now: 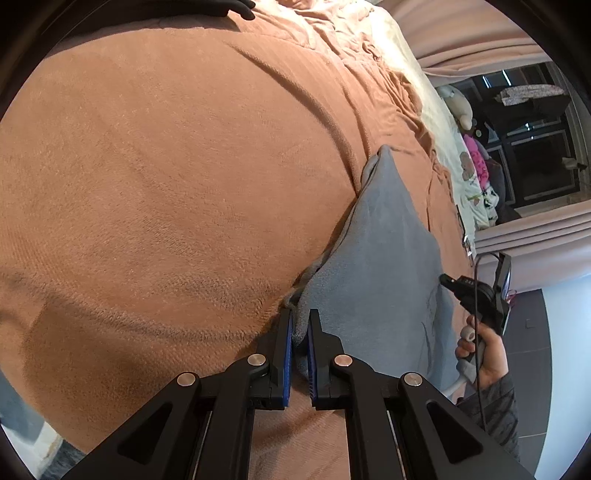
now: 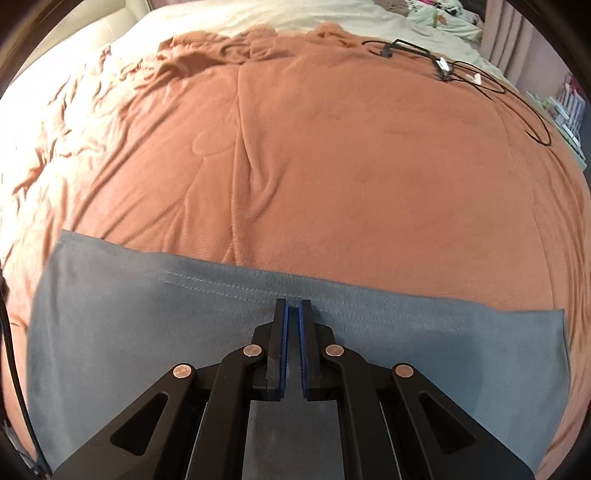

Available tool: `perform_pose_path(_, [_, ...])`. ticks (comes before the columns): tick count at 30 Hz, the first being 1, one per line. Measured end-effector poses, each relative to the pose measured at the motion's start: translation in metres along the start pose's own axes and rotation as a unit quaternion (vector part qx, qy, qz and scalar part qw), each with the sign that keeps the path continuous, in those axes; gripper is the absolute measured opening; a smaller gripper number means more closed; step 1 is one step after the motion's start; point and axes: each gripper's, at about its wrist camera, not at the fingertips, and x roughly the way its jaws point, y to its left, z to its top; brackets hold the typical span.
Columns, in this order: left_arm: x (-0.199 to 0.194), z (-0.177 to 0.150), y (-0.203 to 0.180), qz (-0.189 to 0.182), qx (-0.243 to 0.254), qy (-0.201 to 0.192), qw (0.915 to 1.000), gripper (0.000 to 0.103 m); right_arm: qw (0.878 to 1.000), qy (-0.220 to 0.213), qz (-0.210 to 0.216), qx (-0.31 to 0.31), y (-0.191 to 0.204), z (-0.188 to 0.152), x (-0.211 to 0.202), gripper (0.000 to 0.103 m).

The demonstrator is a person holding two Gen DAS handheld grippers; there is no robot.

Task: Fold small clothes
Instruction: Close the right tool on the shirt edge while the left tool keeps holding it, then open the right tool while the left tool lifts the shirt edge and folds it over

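Orange-brown fleece blanket [image 1: 166,192] covers the bed in both views, with a paler sheet [image 2: 258,18] showing beyond its far edge.

From the left wrist view, the left hand-held gripper [image 1: 300,328] has its blue-lined fingers drawn nearly together on a bunched corner of the grey garment [image 1: 388,258]. The cloth runs away from that hand-held gripper, ahead and to the right, narrowing to a pointed corner at its far end, so its long axis lies roughly along the fingers and leans right. Further right, only this view shows the person's hand [image 1: 484,354] wrapped around the handle of the right hand-held gripper [image 1: 448,281], whose jaws are too small and side-on to read here. Behind that are curtains and a dark window.

From the right wrist view, the grey garment [image 2: 110,332] lies flat and spread, its long axis running across from left to right beneath the right hand-held gripper [image 2: 293,308]. A stitched hem runs along its far edge, just ahead of the fingertips. The fingers stand nearly closed with a thin gap between them, over the cloth; whether they pinch fabric cannot be told. Only this view shows the black cable [image 2: 480,70] lying on the blanket far ahead to the right.
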Motion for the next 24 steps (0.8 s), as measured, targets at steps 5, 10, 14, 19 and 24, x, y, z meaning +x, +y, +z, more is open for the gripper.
perform_pose_path(5, [-0.004,-0.001,0.005,-0.03,-0.01,-0.002,0.9995,0.007,1.0,0.003,0.029,0.003,0.001,-0.026,-0.026,0.002])
perform_pose_path(10, [-0.011,-0.004,0.001,-0.059,0.0,-0.005,0.9983,0.007,0.998,0.027,0.059,-0.002,0.004,-0.065,-0.045,0.002])
perform_pose_path(14, [-0.014,-0.004,0.005,-0.091,-0.014,-0.006,0.9958,0.007,0.995,0.049,0.087,0.005,0.007,-0.102,-0.053,0.002])
perform_pose_path(19, [-0.019,-0.003,0.005,-0.147,-0.025,0.0,0.9888,0.007,0.992,0.051,0.112,-0.009,0.016,-0.143,-0.072,0.002])
perform_pose_path(24, [-0.032,-0.001,-0.017,-0.203,-0.014,-0.001,0.979,0.006,0.99,0.05,0.132,0.005,0.009,-0.178,-0.086,0.002])
